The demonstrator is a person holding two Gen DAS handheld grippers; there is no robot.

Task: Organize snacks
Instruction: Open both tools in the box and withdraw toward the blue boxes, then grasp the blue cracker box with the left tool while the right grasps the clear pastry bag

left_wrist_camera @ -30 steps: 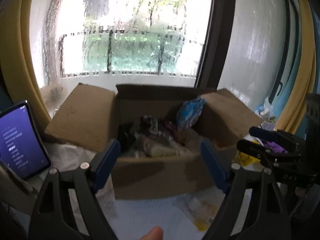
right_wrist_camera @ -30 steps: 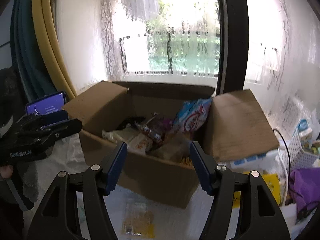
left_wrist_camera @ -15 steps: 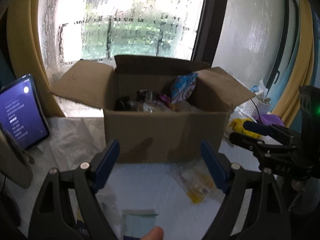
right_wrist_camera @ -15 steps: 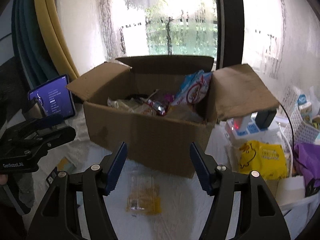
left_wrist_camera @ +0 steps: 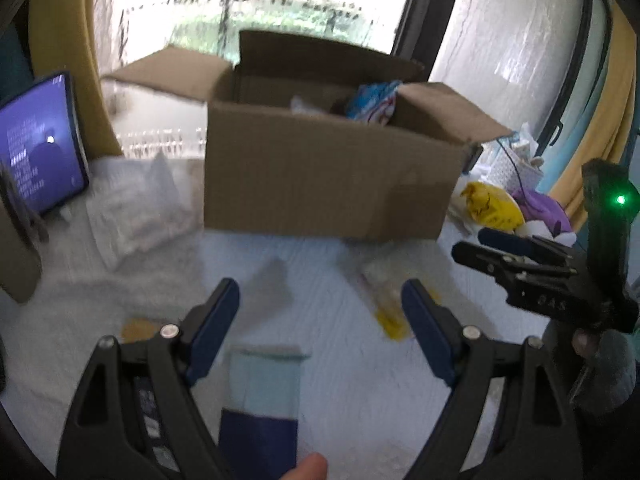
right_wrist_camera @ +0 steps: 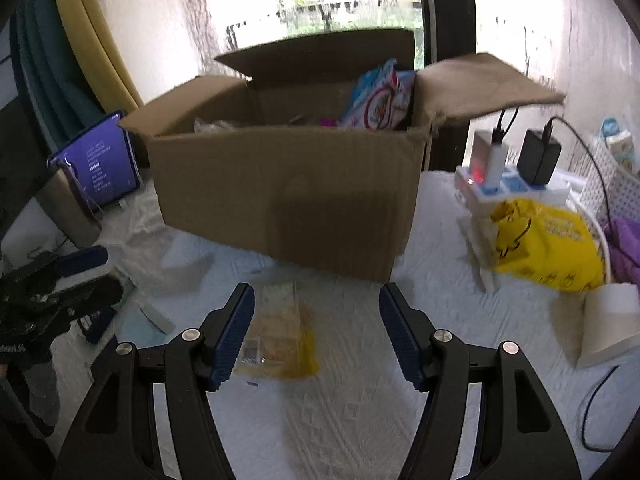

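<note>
An open cardboard box (left_wrist_camera: 328, 176) (right_wrist_camera: 280, 192) holding snack packs stands on the white cloth; a blue-and-white pack (right_wrist_camera: 380, 96) sticks up inside. A clear-and-yellow snack packet (right_wrist_camera: 280, 332) (left_wrist_camera: 388, 300) lies on the cloth in front of the box. A pale-green and dark-blue packet (left_wrist_camera: 260, 392) lies close below my left gripper (left_wrist_camera: 320, 316), which is open with nothing between its fingers. My right gripper (right_wrist_camera: 316, 320) is open too, hovering just right of the yellow packet. In each wrist view the other gripper shows at the side.
A lit tablet (left_wrist_camera: 36, 144) leans at the left. At the right are a power strip with chargers (right_wrist_camera: 508, 176), a yellow bag (right_wrist_camera: 548, 248), a white basket (right_wrist_camera: 612, 184) and a purple item (left_wrist_camera: 540, 208). A window is behind the box.
Both grippers have come down and tipped toward the cloth. The box now sits higher in both views, and the packets on the cloth have come into sight.
</note>
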